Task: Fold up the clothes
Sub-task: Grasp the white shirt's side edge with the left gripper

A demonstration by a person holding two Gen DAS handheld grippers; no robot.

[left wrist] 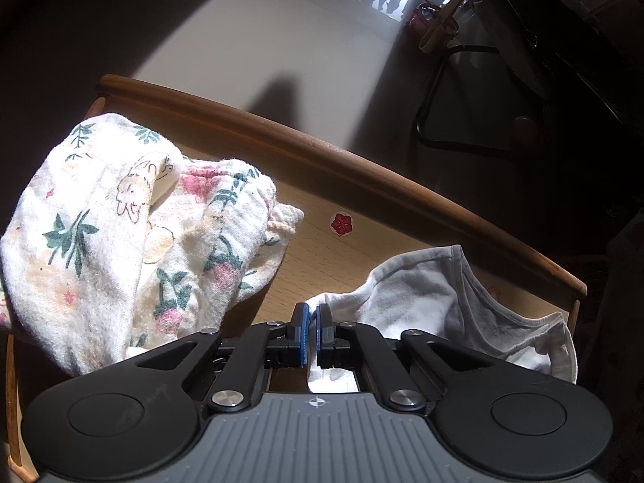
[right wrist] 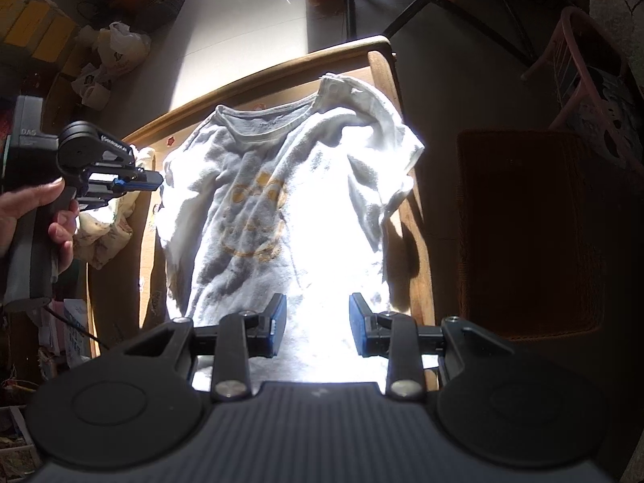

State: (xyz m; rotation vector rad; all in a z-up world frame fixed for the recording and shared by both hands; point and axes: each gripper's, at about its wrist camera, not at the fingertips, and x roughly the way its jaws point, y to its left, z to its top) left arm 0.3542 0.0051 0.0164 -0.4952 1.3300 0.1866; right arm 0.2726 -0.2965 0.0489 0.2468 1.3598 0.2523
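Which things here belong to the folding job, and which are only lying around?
Job:
- white T-shirt
- left gripper, shut on its edge
- right gripper, open above it
- floral garment

Lying about:
- flower sticker
- plastic bags
- pink stool

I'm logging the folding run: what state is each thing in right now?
Left gripper: shut on the white T-shirt's edge.
Right gripper: open, over the shirt's hem.
White T-shirt: spread on the wooden table, unfolded, wrinkled.
Floral garment: crumpled in a heap, unfolded.
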